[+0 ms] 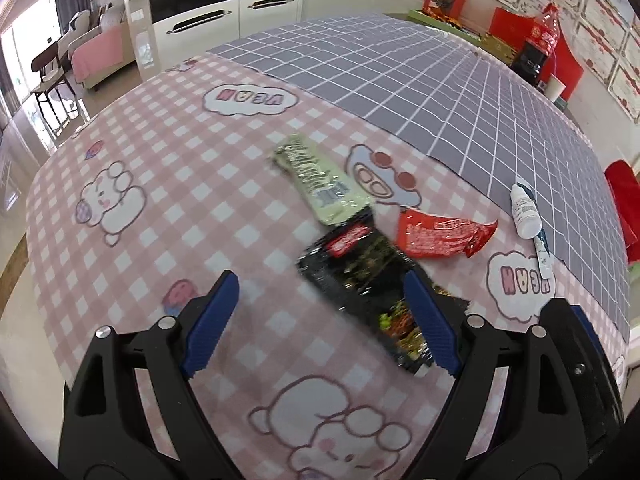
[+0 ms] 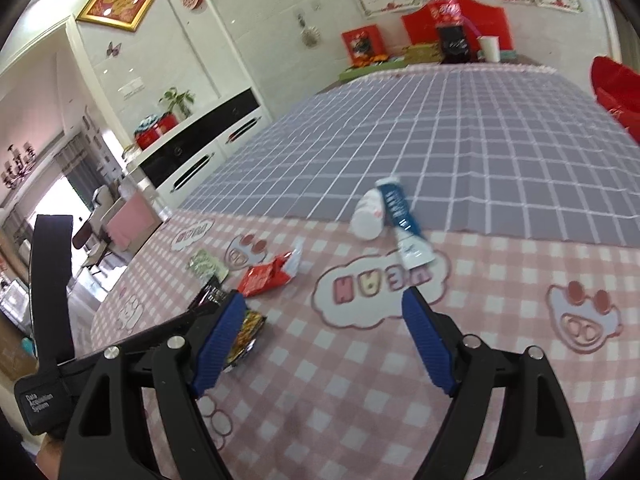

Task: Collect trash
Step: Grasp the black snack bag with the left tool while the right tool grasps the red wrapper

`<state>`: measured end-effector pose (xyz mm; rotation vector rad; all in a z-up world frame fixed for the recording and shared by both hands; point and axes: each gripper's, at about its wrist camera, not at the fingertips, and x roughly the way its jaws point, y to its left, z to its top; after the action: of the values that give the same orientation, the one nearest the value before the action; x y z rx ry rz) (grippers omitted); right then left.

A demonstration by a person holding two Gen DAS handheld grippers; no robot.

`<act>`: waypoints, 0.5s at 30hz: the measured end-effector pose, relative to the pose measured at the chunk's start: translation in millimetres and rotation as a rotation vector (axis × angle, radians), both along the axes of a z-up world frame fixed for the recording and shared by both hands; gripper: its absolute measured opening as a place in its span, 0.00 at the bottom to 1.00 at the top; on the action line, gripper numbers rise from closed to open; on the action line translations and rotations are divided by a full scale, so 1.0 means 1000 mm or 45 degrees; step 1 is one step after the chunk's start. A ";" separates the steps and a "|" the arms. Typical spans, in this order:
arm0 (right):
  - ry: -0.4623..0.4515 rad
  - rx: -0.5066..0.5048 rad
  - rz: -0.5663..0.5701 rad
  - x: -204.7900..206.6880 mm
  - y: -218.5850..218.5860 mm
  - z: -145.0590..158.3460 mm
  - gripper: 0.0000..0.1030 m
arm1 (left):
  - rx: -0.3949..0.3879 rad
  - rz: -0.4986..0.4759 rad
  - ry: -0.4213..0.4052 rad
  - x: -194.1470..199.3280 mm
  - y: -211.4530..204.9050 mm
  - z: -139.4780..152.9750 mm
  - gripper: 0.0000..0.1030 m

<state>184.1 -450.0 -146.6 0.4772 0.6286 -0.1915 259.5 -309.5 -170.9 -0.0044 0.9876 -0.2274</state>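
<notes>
Both jaws stand released above a pink checked tablecloth (image 1: 168,216): the left gripper (image 1: 320,320) hangs over a black snack wrapper (image 1: 360,276) at lower centre, a green wrapper (image 1: 316,178) and red wrapper (image 1: 438,236) beyond; the right gripper (image 2: 324,340) faces a white bottle (image 2: 366,214) and what may be a blue tube (image 2: 402,220).

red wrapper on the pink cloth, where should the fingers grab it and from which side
Grip the red wrapper at its crumpled, raised right end, where the foil lifts off the cloth. It lies mostly flat, so come from above with fingers straddling that puckered edge. The right gripper, open and nearer that side, probably suits best.
</notes>
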 end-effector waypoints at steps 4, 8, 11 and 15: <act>-0.013 0.000 -0.040 -0.003 -0.007 0.001 0.79 | 0.036 -0.009 0.013 0.007 -0.011 -0.004 0.82; -0.008 -0.007 -0.036 -0.002 -0.006 0.001 0.80 | 0.060 -0.002 0.001 0.015 -0.015 -0.006 0.86; 0.002 -0.004 -0.033 0.000 -0.006 0.000 0.81 | 0.107 -0.019 -0.015 0.019 -0.020 -0.009 0.88; 0.024 0.009 -0.036 0.005 -0.009 -0.003 0.81 | 0.108 -0.074 -0.052 0.017 -0.020 -0.010 0.83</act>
<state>188.8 -458.6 -149.3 0.4915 0.6416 -0.2207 276.7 -329.2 -180.9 0.1064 0.9567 -0.2375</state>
